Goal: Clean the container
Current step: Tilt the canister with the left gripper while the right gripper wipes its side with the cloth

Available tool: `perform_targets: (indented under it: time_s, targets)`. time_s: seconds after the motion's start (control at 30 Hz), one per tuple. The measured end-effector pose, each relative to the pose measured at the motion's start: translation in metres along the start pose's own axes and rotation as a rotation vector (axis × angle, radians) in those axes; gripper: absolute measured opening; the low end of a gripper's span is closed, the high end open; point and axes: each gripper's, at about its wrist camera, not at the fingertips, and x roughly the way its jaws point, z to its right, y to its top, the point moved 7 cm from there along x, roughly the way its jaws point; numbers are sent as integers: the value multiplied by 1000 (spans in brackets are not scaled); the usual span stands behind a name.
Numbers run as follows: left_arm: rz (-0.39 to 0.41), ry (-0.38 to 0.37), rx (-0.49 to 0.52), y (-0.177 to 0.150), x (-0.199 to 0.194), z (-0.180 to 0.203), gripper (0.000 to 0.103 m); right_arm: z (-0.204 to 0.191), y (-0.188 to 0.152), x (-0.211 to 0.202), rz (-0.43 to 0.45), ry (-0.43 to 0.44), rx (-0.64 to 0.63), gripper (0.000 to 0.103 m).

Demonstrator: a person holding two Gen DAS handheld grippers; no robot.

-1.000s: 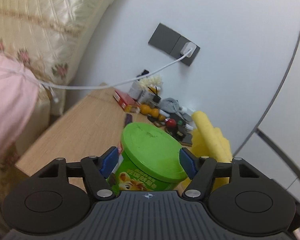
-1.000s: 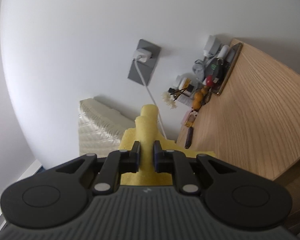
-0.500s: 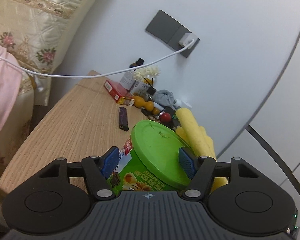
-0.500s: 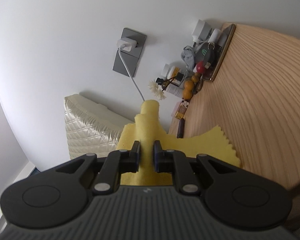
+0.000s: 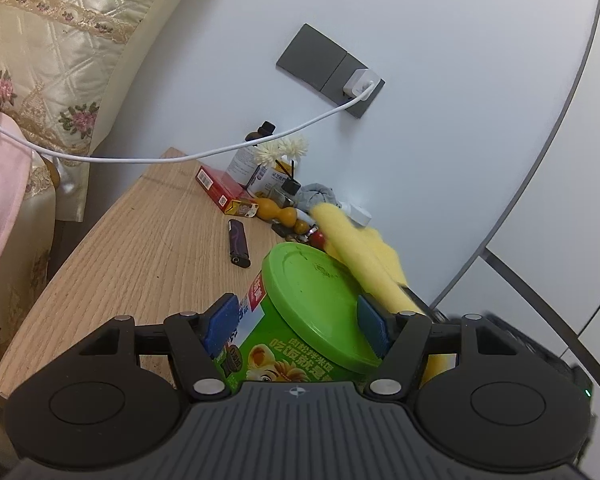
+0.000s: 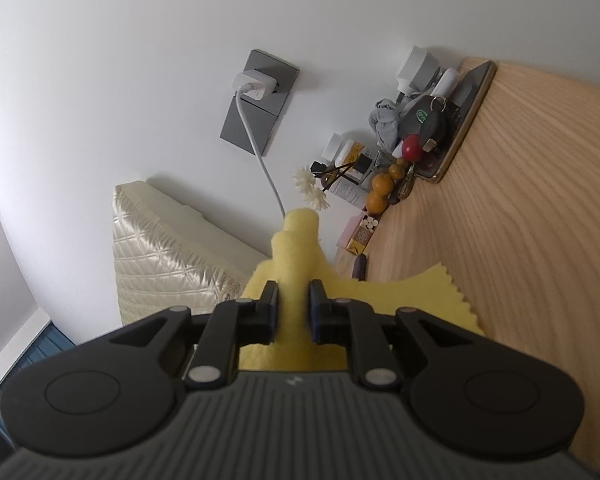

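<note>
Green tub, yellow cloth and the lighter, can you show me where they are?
green tub (image 5: 316, 280), left wrist view, middle of its lid.
yellow cloth (image 6: 296, 264), right wrist view, the rolled part ahead of the fingers.
lighter (image 5: 238, 242), left wrist view, middle of its dark body.

Chinese characters in white on the green label of the container (image 5: 300, 344), seen upside down under its lid, with a cartoon animal printed below them; not clear enough to read with certainty. A red patch with white characters higher on the same label, too small to read. Barcode on the red box (image 5: 220, 190) near the table's far edge, digits illegible. Printed text on the white bottle (image 5: 269, 178) beside it, blurred. A green round emblem on the black key fob (image 6: 426, 120) at the table's far edge, unreadable. No legible brand name or number elsewhere.
</note>
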Motion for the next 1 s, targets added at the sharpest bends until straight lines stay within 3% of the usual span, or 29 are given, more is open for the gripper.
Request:
perform_targets:
  time_s: [0.17, 0.57, 0.7, 0.77, 0.9, 1.0]
  targets:
    - [-1, -11, -5, 1, -1, -2, 70, -1, -4, -13, -9, 2, -8, 17]
    - [11, -36, 7, 1, 2, -4, 70, 6, 10, 31, 19, 17, 12, 17]
    - [48, -45, -30, 0, -11, -8, 72, 7, 11, 42, 28, 22, 22, 17]
    - [78, -38, -40, -1, -20, -8, 74, 7, 10, 40, 26, 20, 18, 17]
    - [57, -80, -50, -7, -23, 0, 73, 5, 9, 32, 19, 15, 3, 17]
    - [58, -53, -23, -12, -19, 5, 71, 3, 8, 26, 14, 10, -8, 17]
